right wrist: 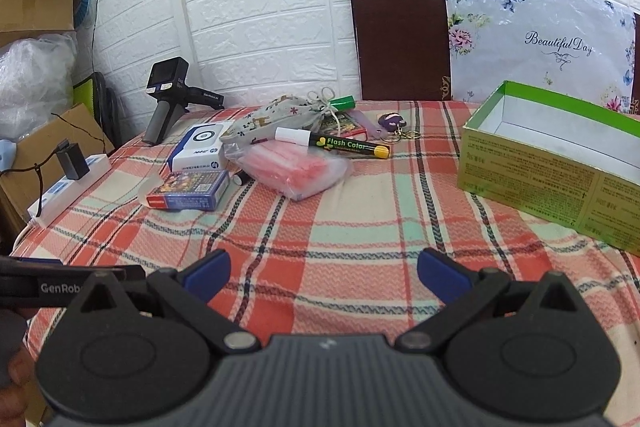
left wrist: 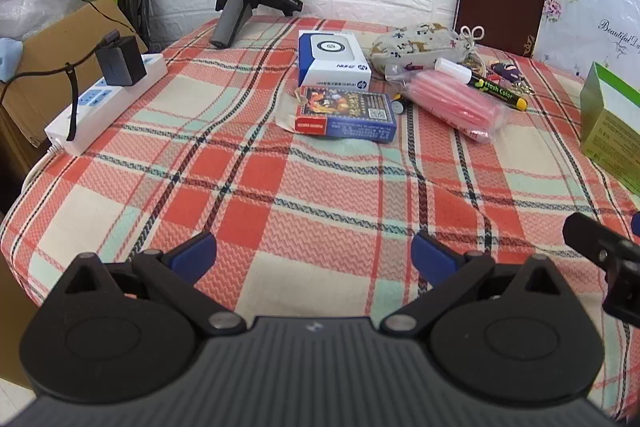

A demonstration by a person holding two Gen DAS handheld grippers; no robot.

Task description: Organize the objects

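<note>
Both the left gripper [left wrist: 314,253] and right gripper [right wrist: 324,273] hover with jaws spread wide, holding nothing, above the plaid table [left wrist: 320,195]. The card box [left wrist: 346,115], marker [right wrist: 332,143] and pouch [right wrist: 276,117] lie clustered at the far middle, and the green box [right wrist: 552,163] sits well apart to their right.

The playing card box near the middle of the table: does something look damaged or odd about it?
Yes. The playing card box has torn clear wrapping hanging loose from its left end, so it looks partly unwrapped. It lies flat, in front of the white HP box, and otherwise looks undamaged.
</note>
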